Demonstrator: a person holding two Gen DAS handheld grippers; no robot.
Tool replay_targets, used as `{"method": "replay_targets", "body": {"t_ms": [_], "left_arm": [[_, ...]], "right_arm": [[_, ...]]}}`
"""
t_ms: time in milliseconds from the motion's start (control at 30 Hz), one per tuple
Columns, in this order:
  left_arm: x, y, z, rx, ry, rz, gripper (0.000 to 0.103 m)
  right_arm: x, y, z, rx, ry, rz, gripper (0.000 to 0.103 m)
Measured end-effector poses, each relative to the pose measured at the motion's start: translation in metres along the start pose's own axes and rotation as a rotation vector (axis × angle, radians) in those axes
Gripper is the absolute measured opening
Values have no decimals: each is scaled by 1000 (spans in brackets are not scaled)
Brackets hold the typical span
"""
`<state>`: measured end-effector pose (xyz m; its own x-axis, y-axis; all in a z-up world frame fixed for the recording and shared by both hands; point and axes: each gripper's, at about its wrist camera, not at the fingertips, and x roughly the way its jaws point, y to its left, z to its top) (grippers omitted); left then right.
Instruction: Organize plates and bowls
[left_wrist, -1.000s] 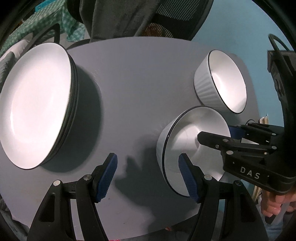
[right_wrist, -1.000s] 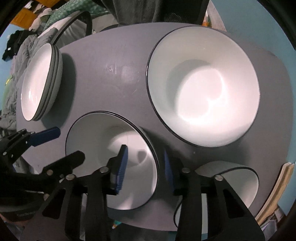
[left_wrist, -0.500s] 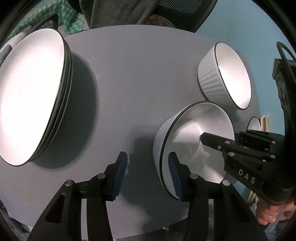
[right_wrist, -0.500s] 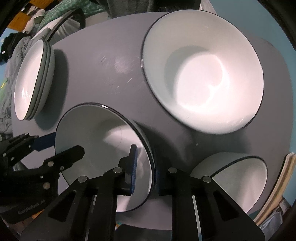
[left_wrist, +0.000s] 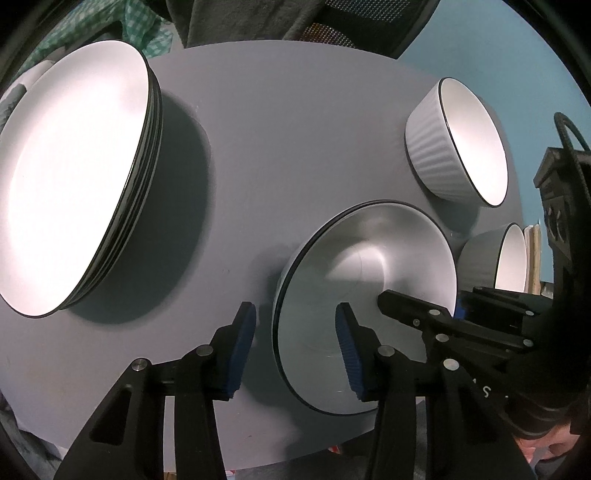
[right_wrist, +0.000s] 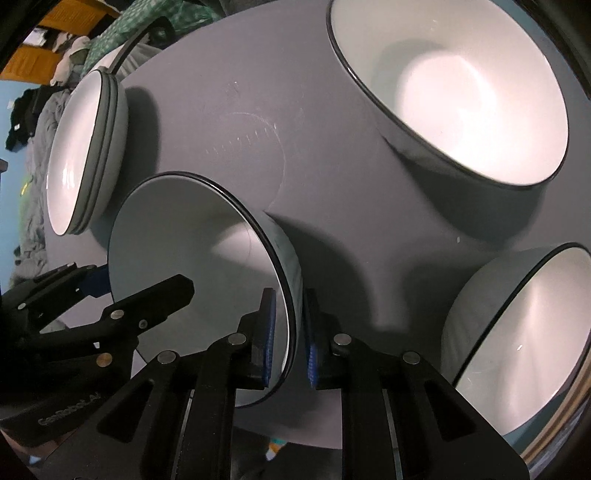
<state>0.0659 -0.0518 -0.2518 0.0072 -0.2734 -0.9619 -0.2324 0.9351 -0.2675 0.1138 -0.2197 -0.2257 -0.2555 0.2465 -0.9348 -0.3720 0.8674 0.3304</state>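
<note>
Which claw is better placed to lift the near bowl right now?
Likely the right claw: its pads are clamped on the near bowl rim after just closing. The left claw straddles the opposite rim, having narrowed, but with visible gaps.

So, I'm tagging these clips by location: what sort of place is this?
Probably a home, perhaps a bedroom or living space, not a kitchen. White dishes sit on a round grey table, a mesh office chair stands behind it, and clothes or bedding lie heaped by a blue wall.
</note>
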Motion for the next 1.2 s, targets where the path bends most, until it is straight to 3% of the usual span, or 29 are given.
{"method": "replay_targets", "body": {"t_ms": [300, 533, 833, 1200], "left_arm": [[11, 4, 2, -13, 28, -3, 26], [15, 16, 1, -46, 33, -18, 15], [7, 32, -6, -20, 30, 3, 9], [2, 28, -3, -15, 52, -11, 9]], "right_arm": [[-11, -35, -3, 45, -17, 22, 15], [-10, -22, -2, 45, -22, 12, 15], [-4, 2, 1, 47, -23, -32, 10], [-16, -1, 4, 99, -14, -20, 9]]}}
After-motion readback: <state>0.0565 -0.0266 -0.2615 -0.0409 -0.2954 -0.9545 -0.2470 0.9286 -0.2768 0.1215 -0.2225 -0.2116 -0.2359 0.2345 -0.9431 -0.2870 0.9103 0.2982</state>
